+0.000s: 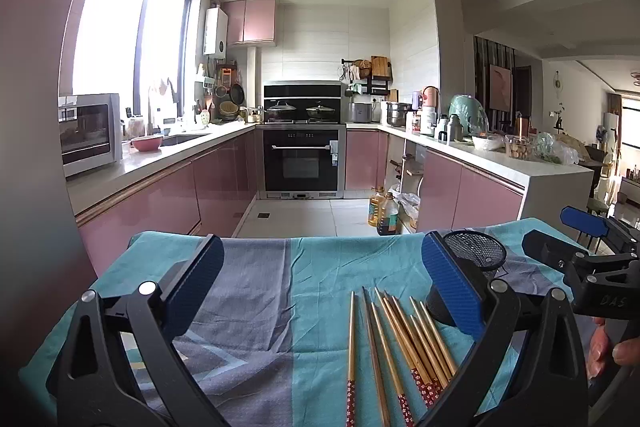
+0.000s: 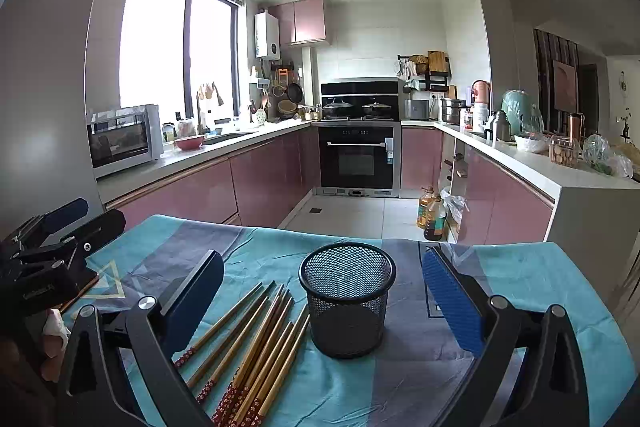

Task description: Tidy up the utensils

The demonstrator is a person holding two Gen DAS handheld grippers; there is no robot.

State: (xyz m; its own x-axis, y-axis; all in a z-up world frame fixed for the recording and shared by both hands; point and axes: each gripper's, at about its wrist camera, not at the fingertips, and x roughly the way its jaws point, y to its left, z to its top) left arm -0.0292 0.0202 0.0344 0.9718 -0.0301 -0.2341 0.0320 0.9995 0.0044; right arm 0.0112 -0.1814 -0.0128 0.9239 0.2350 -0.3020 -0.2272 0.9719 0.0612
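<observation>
The chopsticks (image 2: pixel 256 351) run off the bottom edge (red ends cut short). In the left view, a finger hides most of the mesh cup (image 1: pixel 476 251).

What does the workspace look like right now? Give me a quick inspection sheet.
Surface: table under a teal and grey cloth, wrinkled.
Job's things: chopsticks lying loose in a fan on the cloth; black mesh cup upright beside them, nothing seen inside.
Clutter: nothing seen on the cloth.
Grippers: left gripper open, empty; right gripper open, empty, mesh cup ahead between its fingers.
Cables: nothing seen.
Surroundings: kitchen with pink cabinets, oven, oil bottles on the floor.
</observation>
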